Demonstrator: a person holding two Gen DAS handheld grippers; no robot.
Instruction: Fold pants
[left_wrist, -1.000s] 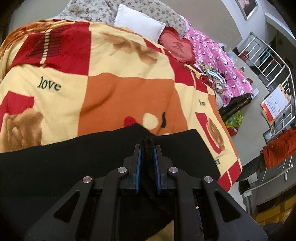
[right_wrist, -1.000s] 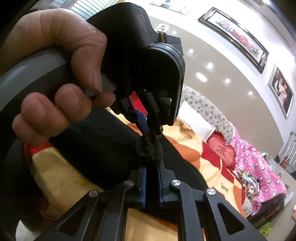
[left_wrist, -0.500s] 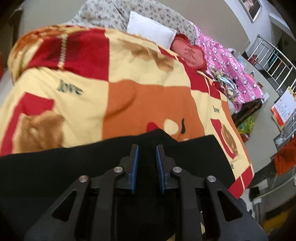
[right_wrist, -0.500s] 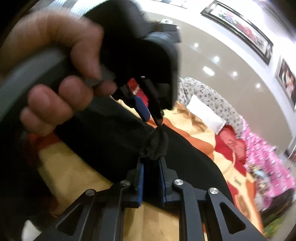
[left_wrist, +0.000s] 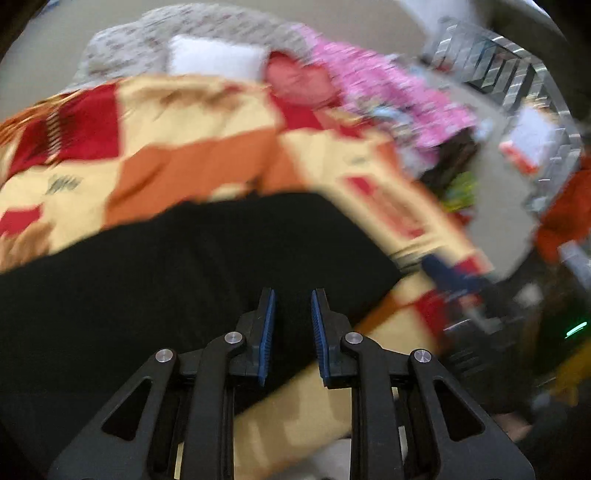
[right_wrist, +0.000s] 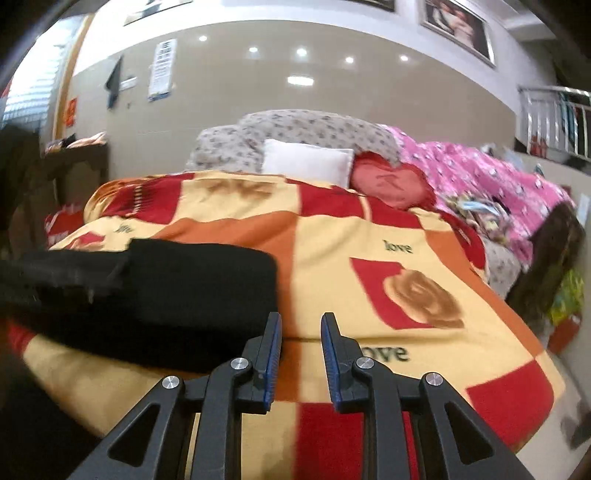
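Both your grippers, left (left_wrist: 289, 325) and right (right_wrist: 301, 350), are released, empty. The folded black pants (right_wrist: 177, 284) lie near the blanket (right_wrist: 369, 266) edge; a careless brush could undo them.

The pants (right_wrist: 177, 291) lie flat on the blanket (right_wrist: 369, 266) near the bed's front edge, left of the right gripper (right_wrist: 301, 332), whose fingers hang over bare blanket just beside the pants' end. The left gripper (left_wrist: 291, 310) stands over the pants. Behind the blanket a pillow (right_wrist: 306, 164) rests against a quilt (right_wrist: 295, 127), with a heart cushion (right_wrist: 388, 181) to its right.
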